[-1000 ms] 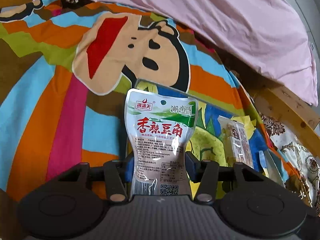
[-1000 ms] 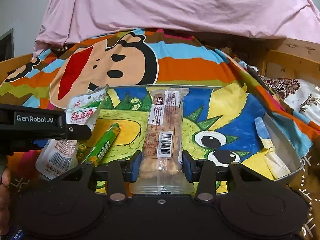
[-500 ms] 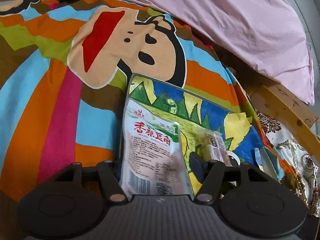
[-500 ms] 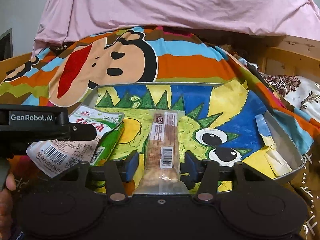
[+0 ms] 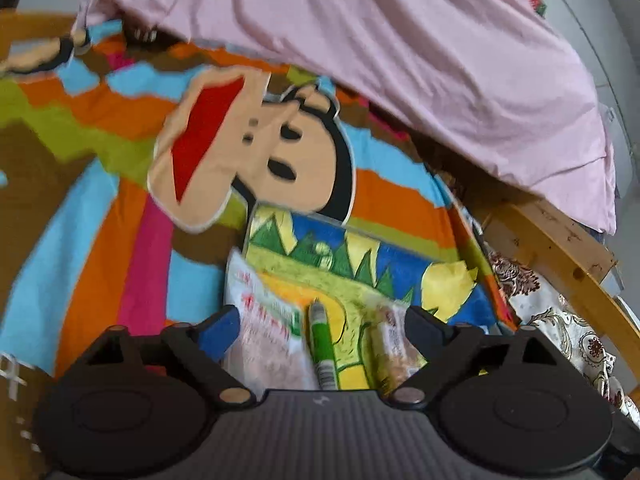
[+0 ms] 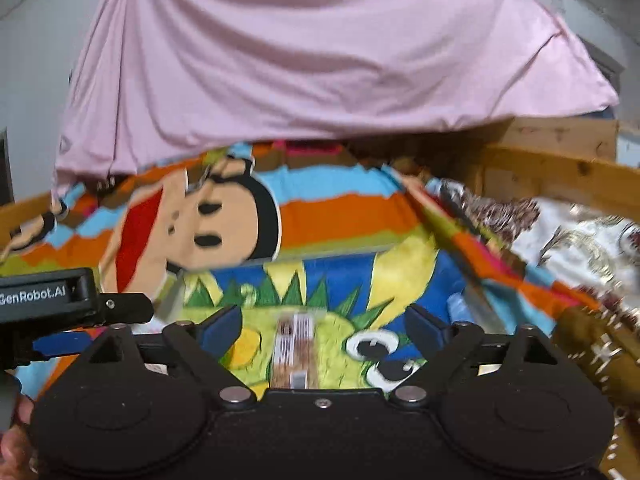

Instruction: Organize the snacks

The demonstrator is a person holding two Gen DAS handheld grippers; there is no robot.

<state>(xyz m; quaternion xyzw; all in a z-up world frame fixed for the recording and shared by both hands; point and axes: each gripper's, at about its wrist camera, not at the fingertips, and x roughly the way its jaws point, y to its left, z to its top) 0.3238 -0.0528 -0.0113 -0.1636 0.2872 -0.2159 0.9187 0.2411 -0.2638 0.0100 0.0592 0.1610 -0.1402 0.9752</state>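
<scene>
Both claws, left (image 5: 320, 322) and right (image 6: 322, 324), have just been opening and stand spread, gripping nothing. The pouch (image 5: 266, 332) and bar (image 6: 294, 350) lie released in the tray (image 5: 400, 258) on the bed. Both should probably lift clear without snagging either snack.

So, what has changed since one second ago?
Both grippers let go: the left gripper has just opened, and its white pouch now lies in the tray. The right gripper has just opened off the nut bar, now lying flat. The green stick stayed.
</scene>
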